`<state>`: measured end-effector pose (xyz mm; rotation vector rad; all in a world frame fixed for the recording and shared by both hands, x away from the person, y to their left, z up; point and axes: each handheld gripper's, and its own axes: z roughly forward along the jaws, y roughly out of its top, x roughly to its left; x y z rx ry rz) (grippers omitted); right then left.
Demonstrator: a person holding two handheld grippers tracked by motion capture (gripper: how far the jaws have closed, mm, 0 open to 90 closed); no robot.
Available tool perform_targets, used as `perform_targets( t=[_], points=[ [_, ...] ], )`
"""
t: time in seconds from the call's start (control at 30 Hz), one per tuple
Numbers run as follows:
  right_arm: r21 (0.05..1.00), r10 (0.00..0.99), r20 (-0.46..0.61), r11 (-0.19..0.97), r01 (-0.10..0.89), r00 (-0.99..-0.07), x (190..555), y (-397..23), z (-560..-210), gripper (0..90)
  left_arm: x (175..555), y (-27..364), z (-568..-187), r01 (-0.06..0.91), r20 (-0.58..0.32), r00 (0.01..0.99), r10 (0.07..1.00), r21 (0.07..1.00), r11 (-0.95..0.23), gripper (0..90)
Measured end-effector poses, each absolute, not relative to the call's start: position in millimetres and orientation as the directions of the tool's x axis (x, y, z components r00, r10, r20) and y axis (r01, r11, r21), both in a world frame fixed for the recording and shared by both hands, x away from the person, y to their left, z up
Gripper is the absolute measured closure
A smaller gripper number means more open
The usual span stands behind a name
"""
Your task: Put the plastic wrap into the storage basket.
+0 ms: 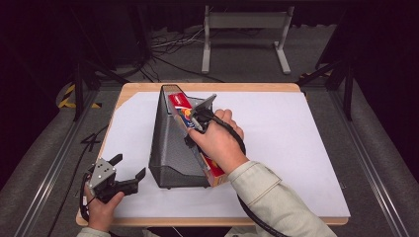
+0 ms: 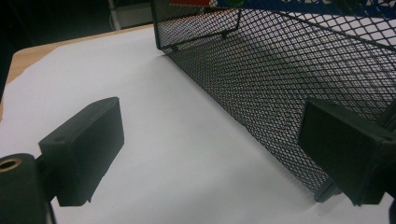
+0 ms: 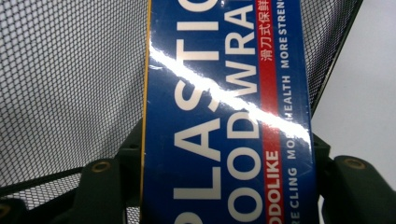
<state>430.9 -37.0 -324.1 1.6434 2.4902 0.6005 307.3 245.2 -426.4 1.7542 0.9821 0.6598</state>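
We see the mesh basket (image 1: 170, 148) standing left of centre on the white sheet (image 1: 296, 148), its wall a barrier just beside our left gripper (image 1: 129, 174). The wrap box (image 1: 184, 109), clamped in our right gripper (image 1: 196, 123), leans along the basket's right side and blocks that flank. Right of our hand the sheet lies open, and the near-left corner gives room too.

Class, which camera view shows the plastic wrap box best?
The right gripper view: the box is close enough to read its lettering, clamped between that gripper's jaws. The high view shows it small, slanting into the mesh basket. The left gripper view gives a coloured sliver through mesh.
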Motion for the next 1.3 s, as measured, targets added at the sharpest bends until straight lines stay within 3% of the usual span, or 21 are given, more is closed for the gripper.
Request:
perform_targets(
  t=[1.3],
  points=[
    [0.272, 0.880, 0.024, 0.451, 0.850, -0.474, 446.9, -15.4, -348.5, 35.9, 308.4, 244.9, -426.8, 0.327, -0.007, 0.530, 0.848, 0.924, -0.196, 8.1]
  ],
)
